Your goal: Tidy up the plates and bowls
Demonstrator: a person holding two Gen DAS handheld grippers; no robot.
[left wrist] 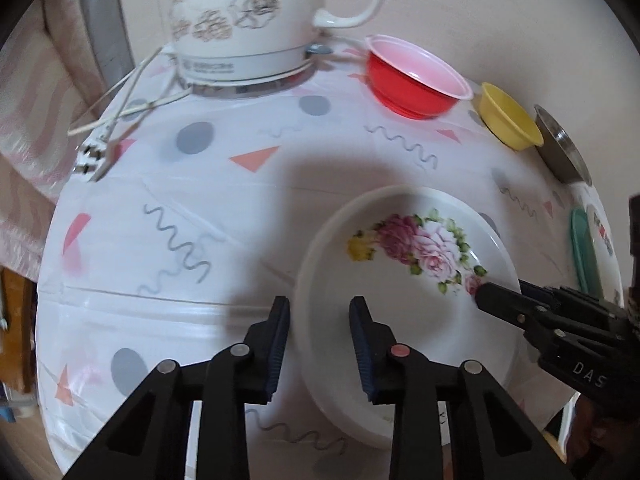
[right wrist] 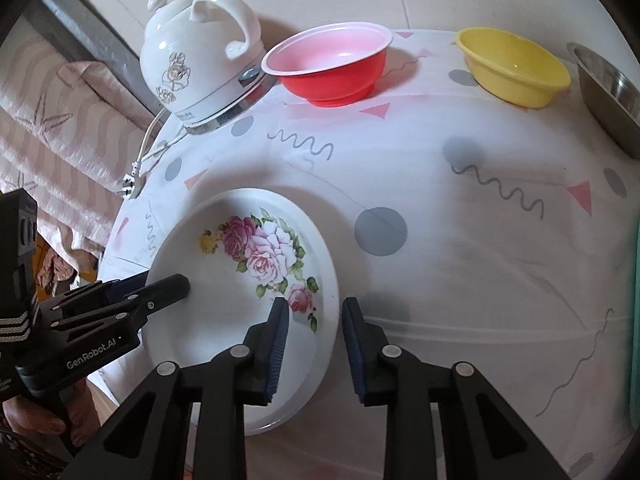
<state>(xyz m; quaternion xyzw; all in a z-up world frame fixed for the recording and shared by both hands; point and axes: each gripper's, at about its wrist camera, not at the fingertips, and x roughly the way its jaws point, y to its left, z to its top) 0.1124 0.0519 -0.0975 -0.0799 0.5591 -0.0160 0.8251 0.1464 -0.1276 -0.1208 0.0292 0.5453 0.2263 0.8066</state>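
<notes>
With both grippers straddling opposite rims of the floral plate (left wrist: 404, 276), worth pinching evenly before any lift. Left wrist view: left gripper (left wrist: 320, 312) has one finger outside the near-left rim, one over the well; gap visible on both pads, so not gripping yet, jaws part-closed. Right gripper (left wrist: 486, 294) reaches in from the right edge of the plate, tip over the flowers; grip unclear from here. Plate sits on the patterned tablecloth (left wrist: 192, 248), near the front edge. Red bowl (left wrist: 412, 80), yellow bowl (left wrist: 508, 120) and a steel bowl (left wrist: 562, 152) lined up along the far side, kettle (left wrist: 256, 20) with loose cord (left wrist: 132, 96) at far left. Right wrist view: right gripper (right wrist: 314, 314) brackets the right rim of the plate (right wrist: 224, 292), pads apart from it, not clamped. Left gripper (right wrist: 176, 286) comes over the left rim. Advice: close both squarely on the rim, lift level, avoid tilting. Open cloth lies between plate and bowls (right wrist: 400, 152); keep away from the cord and the front table edge, where the plate seems to overhang slightly.
</notes>
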